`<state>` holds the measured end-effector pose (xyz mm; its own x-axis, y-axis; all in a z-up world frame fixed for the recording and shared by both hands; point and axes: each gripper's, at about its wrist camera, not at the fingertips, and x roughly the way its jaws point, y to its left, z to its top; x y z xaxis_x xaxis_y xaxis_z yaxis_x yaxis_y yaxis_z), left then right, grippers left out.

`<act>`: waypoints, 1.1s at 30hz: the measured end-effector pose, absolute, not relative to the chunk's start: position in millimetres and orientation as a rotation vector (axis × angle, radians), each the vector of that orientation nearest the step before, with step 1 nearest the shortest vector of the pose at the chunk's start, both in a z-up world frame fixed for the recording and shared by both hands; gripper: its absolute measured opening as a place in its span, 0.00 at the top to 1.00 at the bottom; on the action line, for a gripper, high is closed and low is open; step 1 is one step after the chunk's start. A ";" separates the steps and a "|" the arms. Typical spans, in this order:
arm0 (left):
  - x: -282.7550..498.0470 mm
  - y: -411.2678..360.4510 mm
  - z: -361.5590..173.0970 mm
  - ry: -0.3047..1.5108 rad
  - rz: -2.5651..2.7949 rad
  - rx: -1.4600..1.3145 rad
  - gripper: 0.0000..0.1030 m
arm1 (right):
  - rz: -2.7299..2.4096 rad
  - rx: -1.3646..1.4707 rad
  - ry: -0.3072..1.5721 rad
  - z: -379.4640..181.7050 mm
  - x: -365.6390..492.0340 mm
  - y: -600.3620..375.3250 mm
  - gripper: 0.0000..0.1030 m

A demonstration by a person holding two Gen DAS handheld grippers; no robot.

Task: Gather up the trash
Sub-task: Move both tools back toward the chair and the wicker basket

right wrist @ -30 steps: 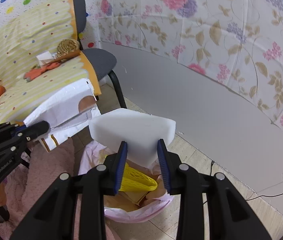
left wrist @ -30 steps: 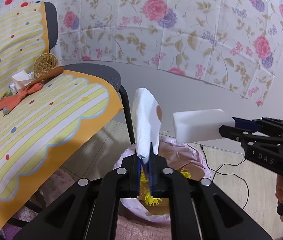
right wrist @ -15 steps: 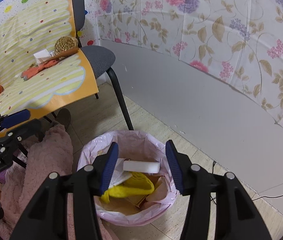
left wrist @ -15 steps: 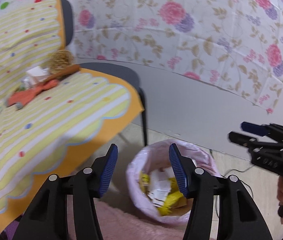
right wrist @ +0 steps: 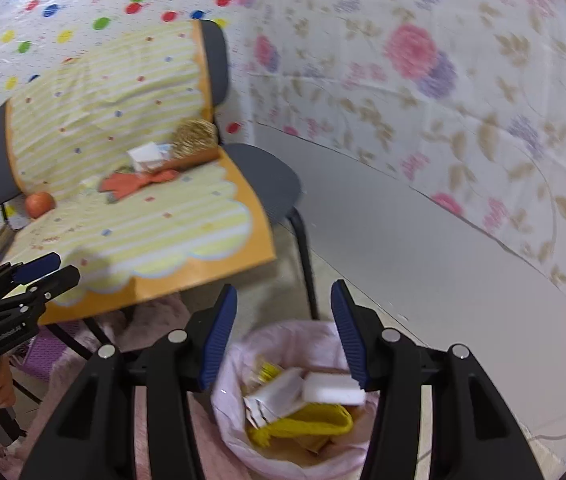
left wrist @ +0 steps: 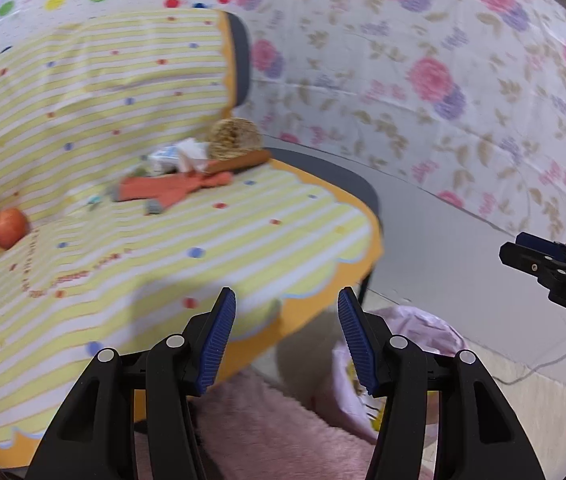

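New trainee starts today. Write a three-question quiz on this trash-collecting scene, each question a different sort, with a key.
1. True or false: the left gripper holds a piece of trash.
2. Where does the white foam block lie? A) on the striped mat B) in the pink-lined bin C) on the floor
3. Fill in: the round fruit on the striped mat is an orange ____.

Key: 1. False, both it and the right gripper are open and empty. 2. B, in the pink-lined bin. 3. apple, as far as the blur allows.
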<state>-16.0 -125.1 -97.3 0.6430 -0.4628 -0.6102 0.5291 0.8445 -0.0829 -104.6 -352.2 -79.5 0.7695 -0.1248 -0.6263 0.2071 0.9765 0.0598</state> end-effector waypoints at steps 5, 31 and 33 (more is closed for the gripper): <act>2.0 -92.1 -84.2 0.645 -0.462 0.068 0.44 | -0.106 0.114 0.639 -65.1 -75.8 -334.8 0.53; 178.7 -127.8 -90.1 0.714 -0.378 0.074 0.38 | -0.026 0.067 0.608 -53.0 122.6 -342.4 0.41; 197.8 -134.8 -92.0 0.724 -0.382 0.055 0.40 | -0.025 0.070 0.620 -56.3 136.2 -345.8 0.41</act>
<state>197.8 -134.8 -92.0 0.6835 -0.3214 -0.6554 0.3590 0.9298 -0.0816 136.2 -345.8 -56.3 0.8138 -0.0026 -0.5811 0.0445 0.9973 0.0578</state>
